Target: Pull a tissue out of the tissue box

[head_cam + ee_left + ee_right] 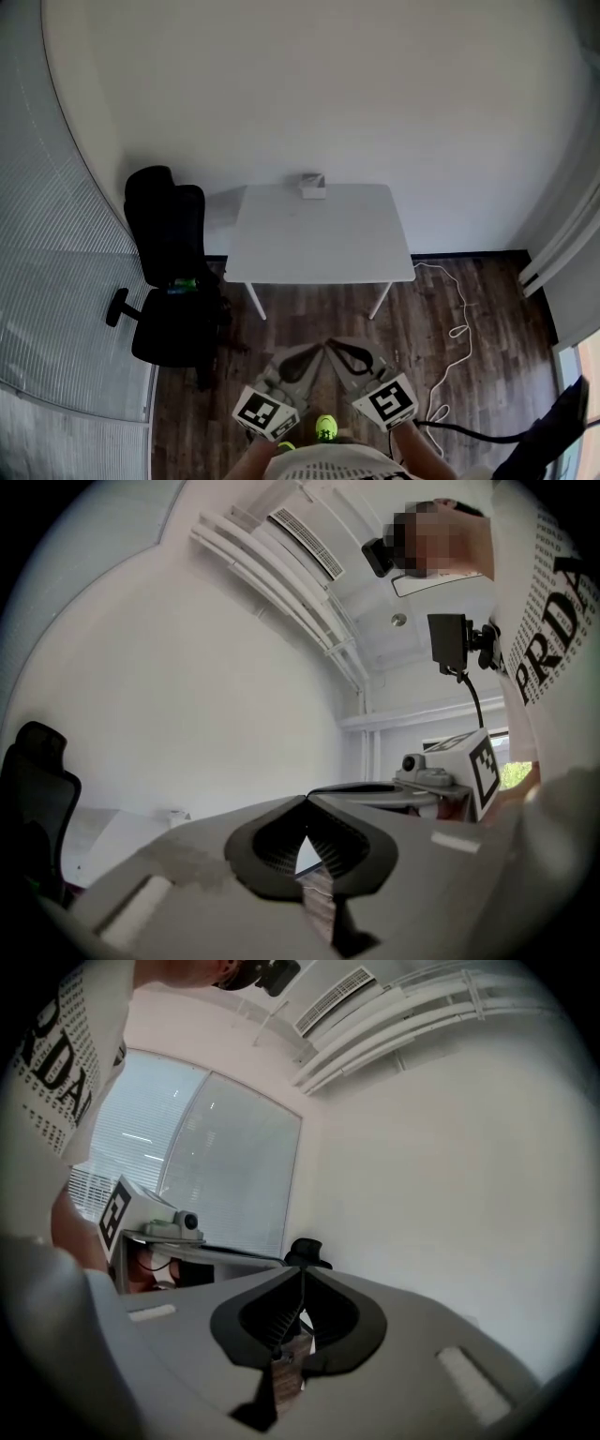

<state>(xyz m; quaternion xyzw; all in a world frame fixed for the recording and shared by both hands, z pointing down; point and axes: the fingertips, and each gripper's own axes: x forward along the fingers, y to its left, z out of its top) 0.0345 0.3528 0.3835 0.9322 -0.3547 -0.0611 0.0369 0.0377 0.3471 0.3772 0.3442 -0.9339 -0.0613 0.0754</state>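
At the far edge of the bench (319, 246) sits the tissue box (312, 186); left hand-held gripper (315, 351) and right hand-held gripper (336, 349), both closed and empty, should approach, one opening above it

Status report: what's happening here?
Left gripper, right gripper: jaws shut, empty. Small white tissue box untouched, far edge, white table. Black office chair beside, not blocking.
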